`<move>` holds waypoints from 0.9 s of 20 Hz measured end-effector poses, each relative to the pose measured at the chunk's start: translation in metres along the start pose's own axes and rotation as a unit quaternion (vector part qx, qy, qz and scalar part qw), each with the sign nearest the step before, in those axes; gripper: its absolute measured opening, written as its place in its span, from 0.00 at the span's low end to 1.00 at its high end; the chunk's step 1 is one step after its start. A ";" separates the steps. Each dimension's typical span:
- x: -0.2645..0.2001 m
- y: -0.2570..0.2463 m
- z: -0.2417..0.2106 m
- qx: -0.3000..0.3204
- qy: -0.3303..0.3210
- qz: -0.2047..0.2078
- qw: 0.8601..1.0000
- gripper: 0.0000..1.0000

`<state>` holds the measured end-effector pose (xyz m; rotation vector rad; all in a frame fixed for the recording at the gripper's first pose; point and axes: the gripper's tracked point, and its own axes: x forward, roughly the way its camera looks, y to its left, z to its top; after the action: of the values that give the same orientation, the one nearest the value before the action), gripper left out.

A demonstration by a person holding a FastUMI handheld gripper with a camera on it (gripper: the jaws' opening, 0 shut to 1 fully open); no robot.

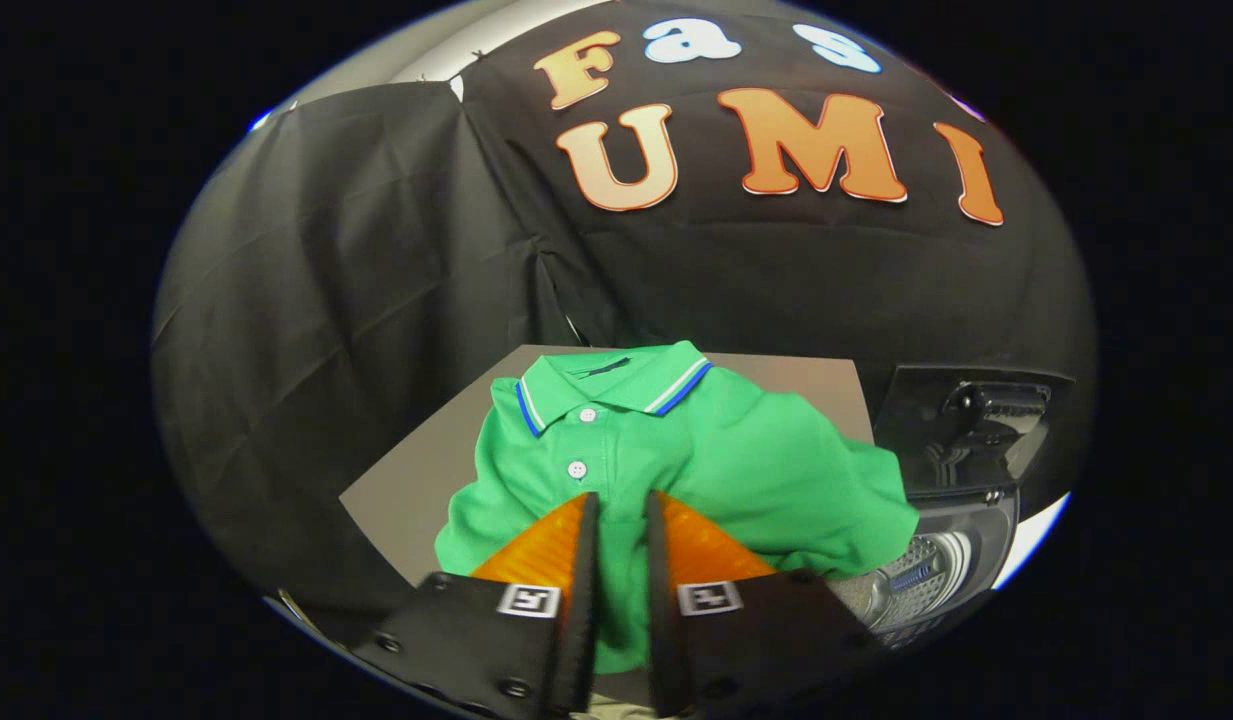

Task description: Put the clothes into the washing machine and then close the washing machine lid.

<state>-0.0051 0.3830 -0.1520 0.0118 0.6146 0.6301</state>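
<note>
A green polo shirt with a blue-and-white striped collar lies crumpled on a grey table, collar away from me. Its right sleeve reaches toward the washing machine to the right. The machine's dark lid stands raised, and its metal drum shows beneath. My gripper sits low over the shirt's front, just below the button placket. Its orange fingers are nearly together, with a fold of green cloth pinched between the black pads.
Black cloth walls close in behind and to the left of the table. Past the shirt, a strip of bare table top runs along the back wall.
</note>
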 end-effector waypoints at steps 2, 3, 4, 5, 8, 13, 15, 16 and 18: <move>0.001 0.002 0.000 -0.011 -0.005 0.004 1.000 0.27; 0.002 0.002 0.002 -0.003 -0.010 0.006 1.000 0.27; 0.000 0.003 0.001 0.003 -0.008 0.007 1.000 0.11; 0.000 0.003 0.002 0.003 -0.009 0.008 1.000 0.11; -0.002 0.006 0.006 -0.002 -0.010 0.006 1.000 0.11; -0.019 0.007 0.029 -0.007 -0.025 0.011 1.000 0.11; -0.027 0.000 0.038 -0.002 -0.030 0.006 1.000 0.11; -0.031 -0.003 0.042 0.002 -0.033 0.004 0.999 0.11; -0.041 -0.010 0.048 0.006 -0.038 -0.005 0.999 0.11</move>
<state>0.0004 0.3607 -0.0923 0.0440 0.5441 0.6124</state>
